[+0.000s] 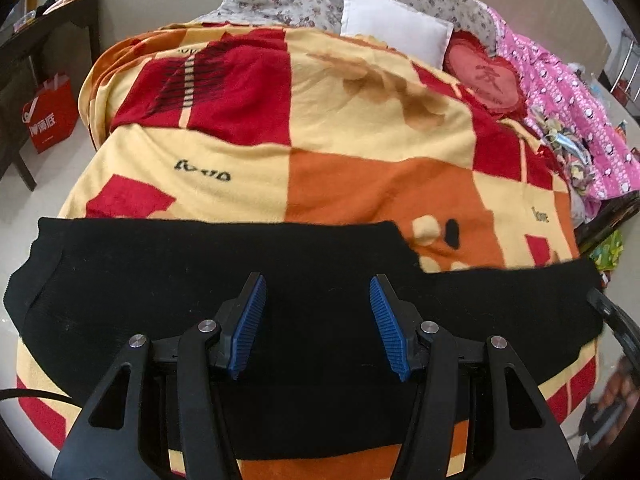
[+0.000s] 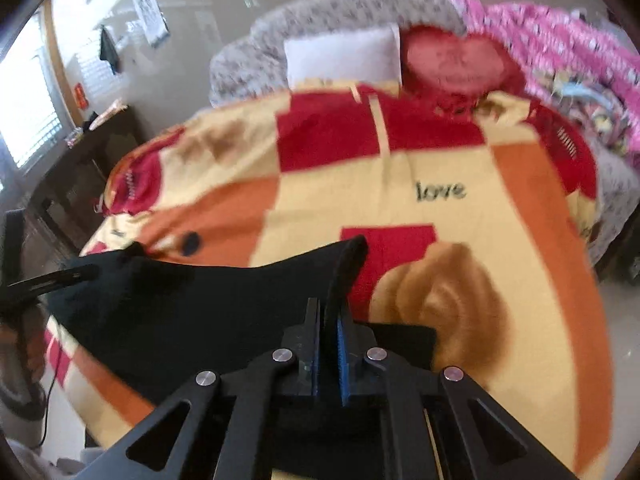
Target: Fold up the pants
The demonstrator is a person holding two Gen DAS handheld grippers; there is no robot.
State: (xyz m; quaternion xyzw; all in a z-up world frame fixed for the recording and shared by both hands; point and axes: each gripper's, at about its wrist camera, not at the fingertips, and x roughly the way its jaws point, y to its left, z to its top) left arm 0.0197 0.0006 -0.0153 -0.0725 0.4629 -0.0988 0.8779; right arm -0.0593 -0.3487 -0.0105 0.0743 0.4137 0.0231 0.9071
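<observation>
- Left gripper (image 1: pixel 318 324) spread wide, hovering over black pants (image 1: pixel 200 280), gripping nothing.
- Right gripper (image 2: pixel 329 340) clamped on raised pants (image 2: pixel 192 304) edge.
- "love" printed on blanket (image 2: pixel 440 191) ahead.

pants (image 1: pixel 200 280) on blanket (image 1: pixel 360 140) | pillow (image 1: pixel 394 34) behind | bag (image 1: pixel 50 114) left

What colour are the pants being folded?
Plain black pants, clearest in the left wrist view, lying across the patterned blanket.
</observation>
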